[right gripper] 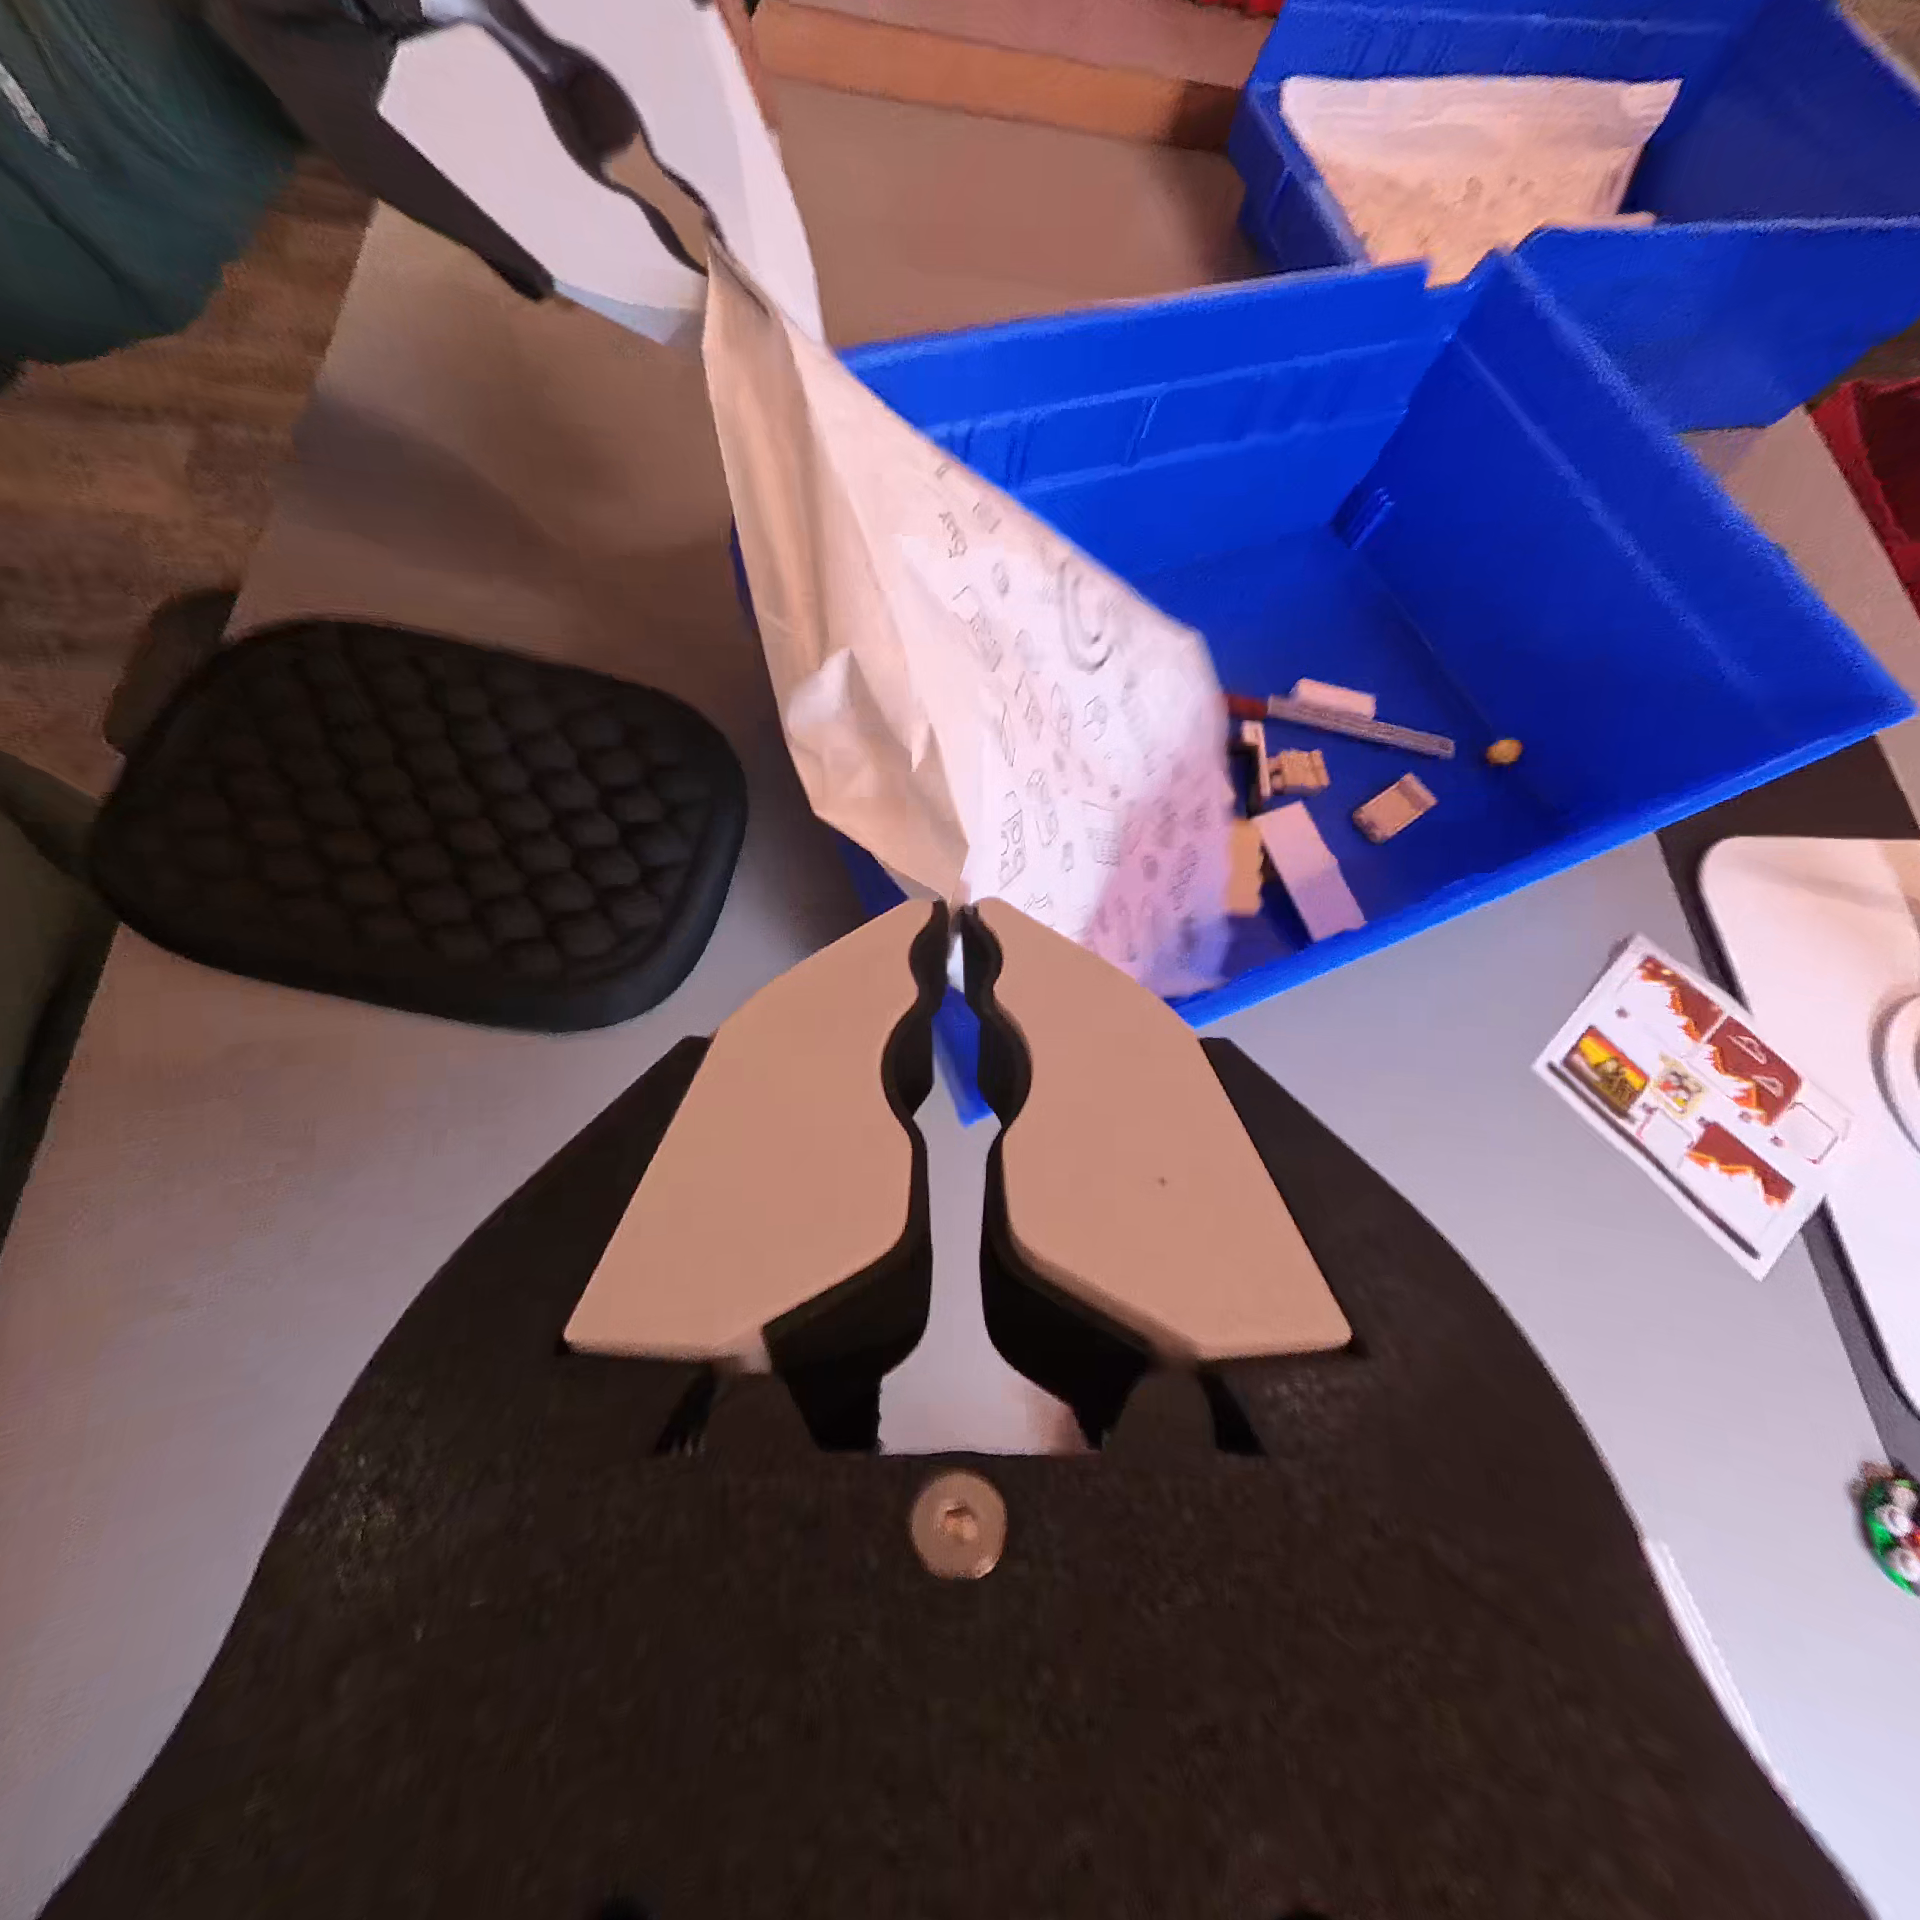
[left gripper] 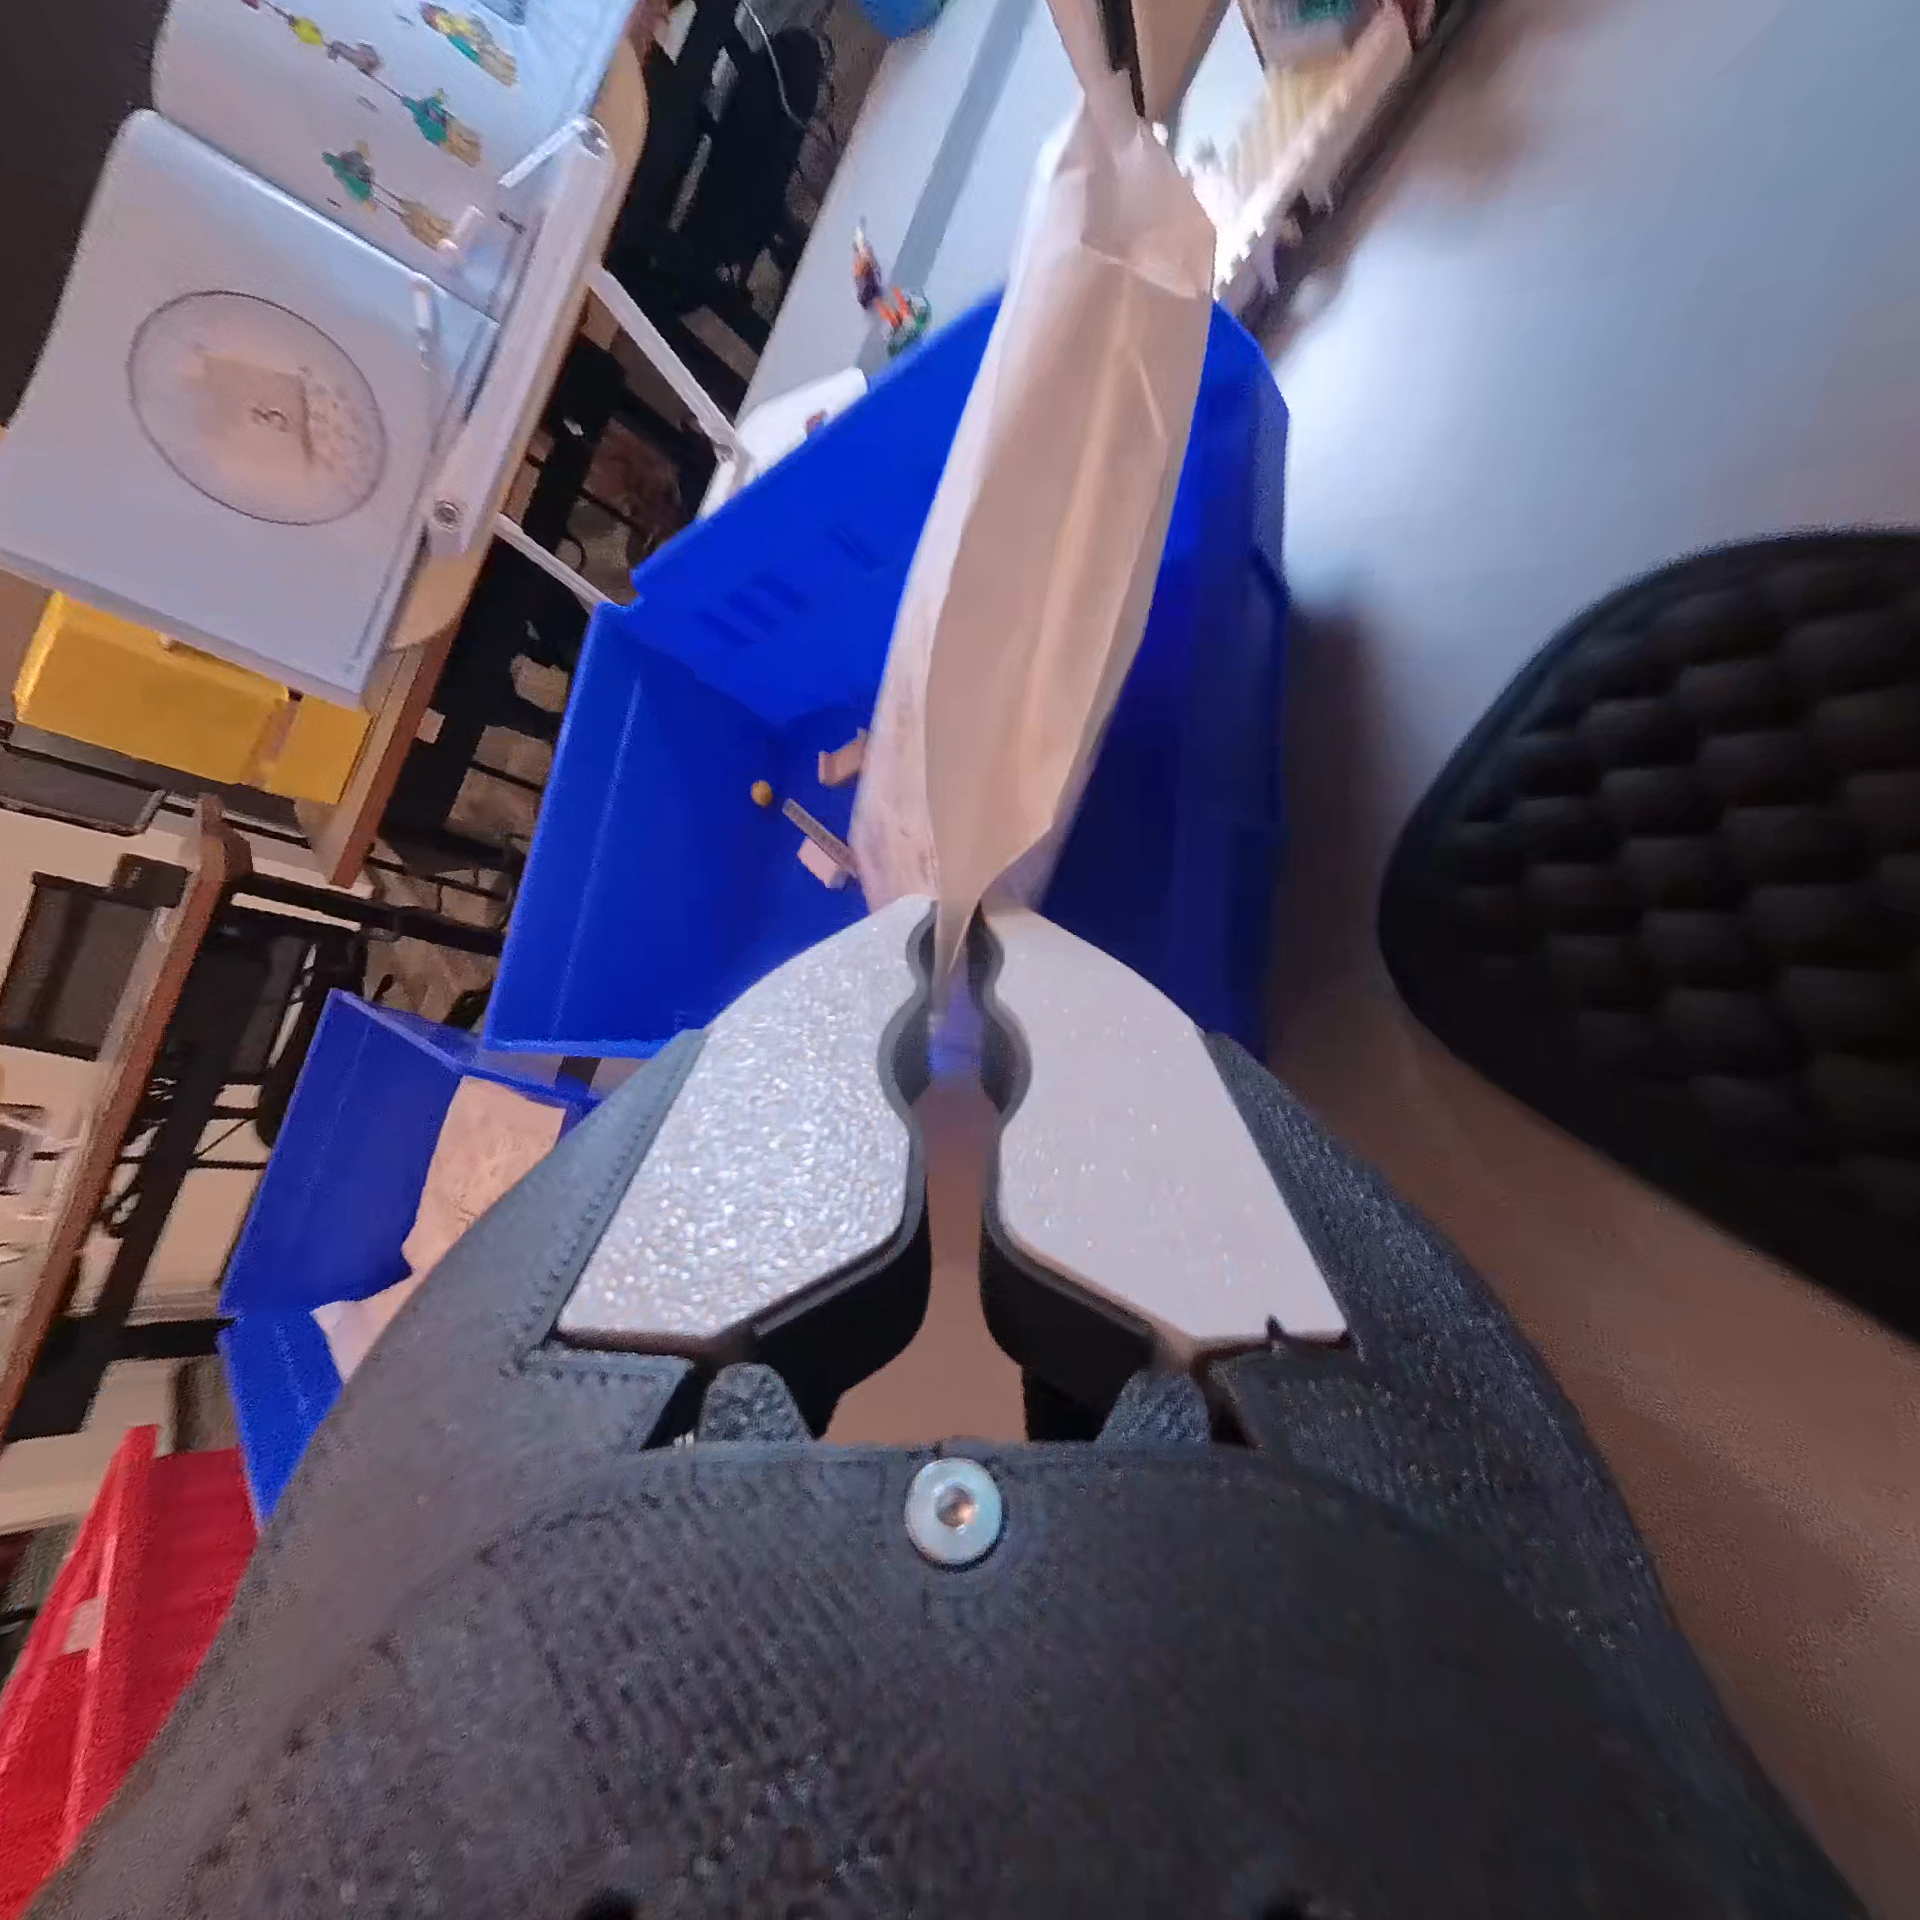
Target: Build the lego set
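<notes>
A white paper bag (right gripper: pixel 935 644) with printed outlines hangs stretched over a blue bin (right gripper: pixel 1558 582). My right gripper (right gripper: pixel 956 920) is shut on the bag's lower corner. My left gripper (left gripper: pixel 961 925) is shut on another edge of the bag (left gripper: pixel 1049 582), and it also shows at the top of the right wrist view (right gripper: pixel 707 234). Several tan, white and grey lego pieces (right gripper: pixel 1299 831) lie on the bin floor by the bag's mouth. They also show in the left wrist view (left gripper: pixel 831 821), inside the bin (left gripper: pixel 665 831).
A black honeycomb cushion (right gripper: pixel 416 810) lies left of the bin on the grey table. A sticker sheet (right gripper: pixel 1694 1101) lies to the right. A second blue bin (right gripper: pixel 1766 291) behind holds another paper bag (right gripper: pixel 1455 156). An instruction booklet (left gripper: pixel 249 416) stands on a holder.
</notes>
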The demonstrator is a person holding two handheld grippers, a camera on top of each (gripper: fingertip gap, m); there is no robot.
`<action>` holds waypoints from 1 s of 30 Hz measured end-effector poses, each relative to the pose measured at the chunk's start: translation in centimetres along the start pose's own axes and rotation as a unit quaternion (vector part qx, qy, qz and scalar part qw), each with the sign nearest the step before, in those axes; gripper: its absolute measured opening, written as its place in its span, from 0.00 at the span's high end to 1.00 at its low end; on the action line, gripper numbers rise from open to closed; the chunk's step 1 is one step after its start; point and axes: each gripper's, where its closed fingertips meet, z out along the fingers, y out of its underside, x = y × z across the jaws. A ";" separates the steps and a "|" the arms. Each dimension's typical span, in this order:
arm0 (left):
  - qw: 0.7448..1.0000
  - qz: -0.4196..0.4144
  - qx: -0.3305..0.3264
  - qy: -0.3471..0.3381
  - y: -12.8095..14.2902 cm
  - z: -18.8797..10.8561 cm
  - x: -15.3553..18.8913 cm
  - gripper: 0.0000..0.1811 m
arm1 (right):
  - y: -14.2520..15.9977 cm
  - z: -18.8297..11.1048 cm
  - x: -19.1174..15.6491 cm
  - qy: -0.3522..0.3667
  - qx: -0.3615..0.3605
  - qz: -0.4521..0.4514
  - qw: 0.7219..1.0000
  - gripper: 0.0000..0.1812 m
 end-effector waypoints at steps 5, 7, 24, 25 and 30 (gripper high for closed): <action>0.988 -0.130 0.083 0.029 -2.0 -0.5 -5.3 1.00 | -4.4 -1.7 3.6 0.001 0.071 0.044 0.996 0.98; 0.976 -0.180 0.114 0.050 -2.2 -0.2 -6.8 1.00 | -5.0 -1.7 5.0 0.008 0.075 0.043 0.996 0.95; 0.900 -0.359 0.212 0.125 0.6 1.4 -10.0 0.87 | -5.0 0.8 9.8 -0.060 0.152 0.122 0.979 1.00; 0.900 -0.360 0.207 0.131 0.8 1.6 -9.8 0.87 | -4.9 0.8 10.0 -0.065 0.156 0.132 0.977 1.00; 0.905 -0.354 0.194 0.133 0.9 2.6 -9.2 1.00 | -4.3 1.2 10.7 -0.060 0.164 0.163 0.971 1.00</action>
